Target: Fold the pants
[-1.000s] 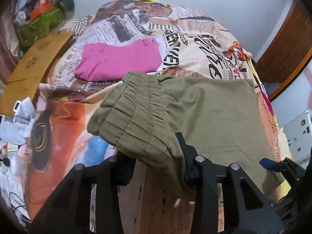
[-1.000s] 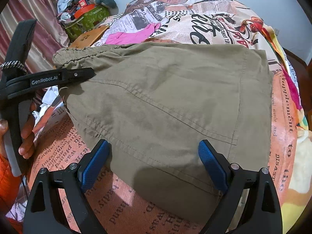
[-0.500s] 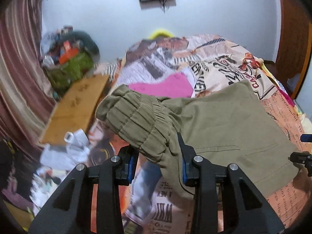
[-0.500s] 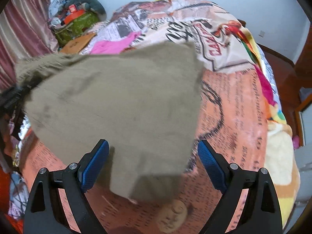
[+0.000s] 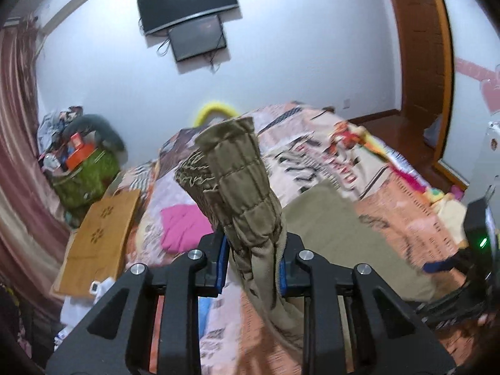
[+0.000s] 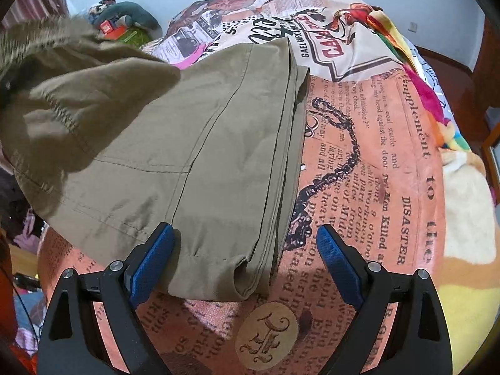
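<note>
The olive pants (image 6: 200, 143) lie on the printed bedspread (image 6: 390, 187), with the folded leg ends near my right gripper. My left gripper (image 5: 250, 265) is shut on the elastic waistband (image 5: 240, 184) and holds it lifted above the bed, so that the cloth stands up between the fingers. The lifted waistband end shows blurred at the upper left in the right wrist view (image 6: 62, 72). My right gripper (image 6: 243, 259) is open and empty, with its blue pads either side of the lower hem corner.
A folded pink garment (image 5: 184, 228) lies on the bed beyond the pants. A brown cardboard sheet (image 5: 100, 237) and a green bag of clutter (image 5: 84, 181) stand at the left. A television (image 5: 187, 0) hangs on the wall. A wooden door (image 5: 418, 47) is at the right.
My left gripper has lifted the waistband up off the bed and tilted upward. The pants have shifted left in the right wrist view, baring more bedspread. My right gripper has stayed open.
</note>
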Action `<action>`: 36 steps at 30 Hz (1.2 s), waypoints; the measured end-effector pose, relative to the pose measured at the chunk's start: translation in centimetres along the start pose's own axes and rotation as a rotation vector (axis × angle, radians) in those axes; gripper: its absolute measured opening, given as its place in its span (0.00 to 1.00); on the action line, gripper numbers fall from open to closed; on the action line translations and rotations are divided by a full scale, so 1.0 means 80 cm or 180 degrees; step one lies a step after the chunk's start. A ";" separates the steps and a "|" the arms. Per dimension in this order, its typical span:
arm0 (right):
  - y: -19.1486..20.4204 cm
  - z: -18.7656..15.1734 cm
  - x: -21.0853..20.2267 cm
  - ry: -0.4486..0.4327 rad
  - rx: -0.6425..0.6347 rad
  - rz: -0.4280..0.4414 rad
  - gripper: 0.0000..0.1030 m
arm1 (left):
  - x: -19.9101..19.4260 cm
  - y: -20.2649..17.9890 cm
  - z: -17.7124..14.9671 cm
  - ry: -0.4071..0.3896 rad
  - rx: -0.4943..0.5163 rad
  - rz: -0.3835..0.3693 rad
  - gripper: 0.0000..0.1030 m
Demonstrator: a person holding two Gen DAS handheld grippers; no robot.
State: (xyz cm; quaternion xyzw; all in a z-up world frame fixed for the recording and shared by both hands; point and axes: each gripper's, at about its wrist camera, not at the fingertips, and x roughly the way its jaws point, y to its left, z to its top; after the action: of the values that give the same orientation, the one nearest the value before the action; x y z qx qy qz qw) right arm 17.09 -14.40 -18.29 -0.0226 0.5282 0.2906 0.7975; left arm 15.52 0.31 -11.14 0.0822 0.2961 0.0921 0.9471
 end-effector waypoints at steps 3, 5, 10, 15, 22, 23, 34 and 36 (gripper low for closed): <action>0.001 -0.001 -0.001 -0.0014 -0.0003 0.0001 0.88 | 0.003 -0.021 0.014 -0.0015 -0.0019 -0.0213 0.22; 0.001 -0.001 -0.001 -0.0023 -0.0005 0.0007 0.88 | 0.007 -0.034 0.019 0.0020 -0.0020 -0.0374 0.21; -0.002 -0.001 -0.001 -0.0045 0.0013 0.0047 0.88 | 0.025 -0.059 0.022 0.0290 -0.0040 -0.0842 0.21; -0.002 -0.001 -0.001 -0.0061 0.0028 0.0056 0.88 | 0.044 -0.074 0.012 0.0560 -0.0051 -0.1204 0.21; -0.002 -0.002 -0.001 -0.0071 0.0033 0.0052 0.88 | 0.055 -0.088 -0.002 0.0802 -0.0106 -0.1409 0.21; -0.002 -0.002 -0.001 -0.0072 0.0037 0.0055 0.88 | 0.054 -0.090 -0.003 0.0786 -0.0087 -0.1380 0.22; -0.003 -0.002 -0.002 -0.0075 0.0047 0.0066 0.88 | 0.023 -0.045 0.015 0.0488 -0.0340 -0.1264 0.71; -0.003 -0.002 -0.002 -0.0071 0.0046 0.0063 0.88 | 0.026 -0.036 0.020 0.0460 -0.0339 -0.1154 0.73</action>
State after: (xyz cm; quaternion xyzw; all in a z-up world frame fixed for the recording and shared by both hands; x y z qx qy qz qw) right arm 17.04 -14.69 -18.26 -0.0083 0.5217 0.2949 0.8005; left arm 18.51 -2.19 -11.60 -0.0295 0.3680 -0.0588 0.9275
